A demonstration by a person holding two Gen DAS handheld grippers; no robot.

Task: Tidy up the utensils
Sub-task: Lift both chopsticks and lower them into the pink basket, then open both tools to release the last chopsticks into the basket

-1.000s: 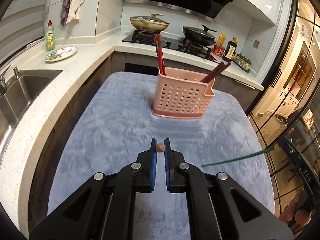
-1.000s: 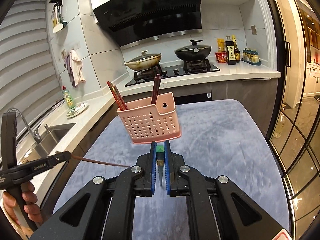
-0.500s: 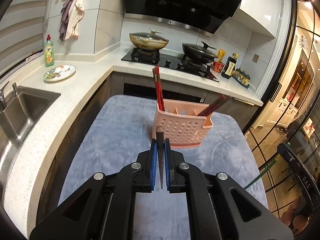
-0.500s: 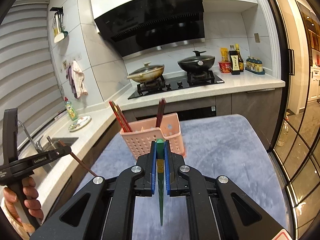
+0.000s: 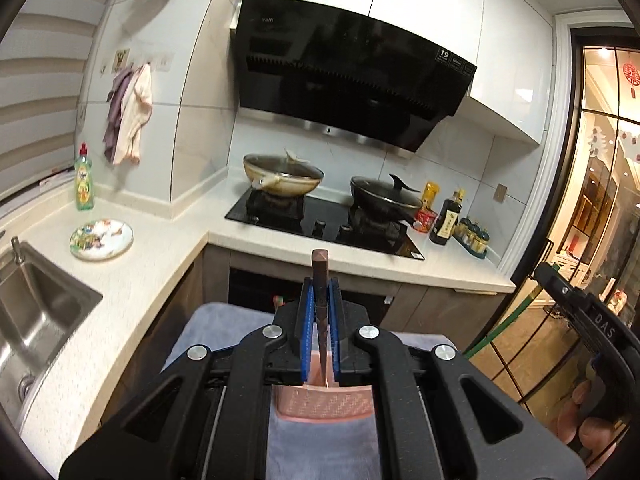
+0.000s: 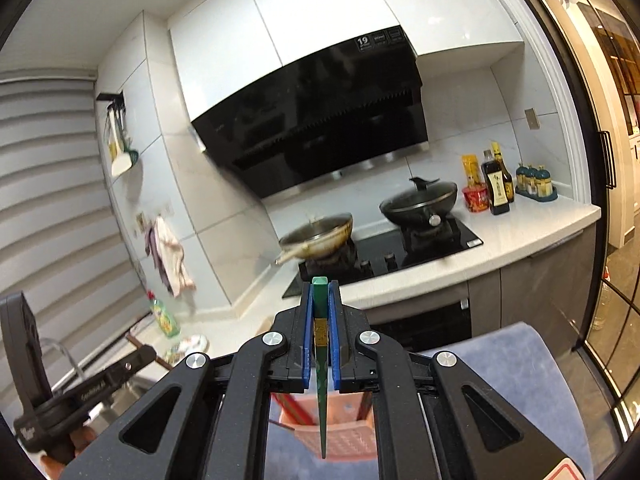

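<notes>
Pink holder [image 5: 326,402] now under both grippers; left gripper [image 5: 320,320] clamps brown chopstick [image 5: 320,304], right gripper [image 6: 320,332] clamps green chopstick [image 6: 321,360], both swung upright, ready to drop.

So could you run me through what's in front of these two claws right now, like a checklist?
Surface: table under a blue-grey cloth.
Job's things: pink perforated holder below both claws; red chopsticks already inside it; brown chopstick and green chopstick held upright, tips pointing down at the holder.
Clutter: nothing seen on the cloth.
Grippers: left claw shut on the brown chopstick; right claw shut on the green chopstick.
Cables: nothing seen.
Surroundings: hob with two pans, range hood, sink, dish soap bottle, patterned plate.
</notes>
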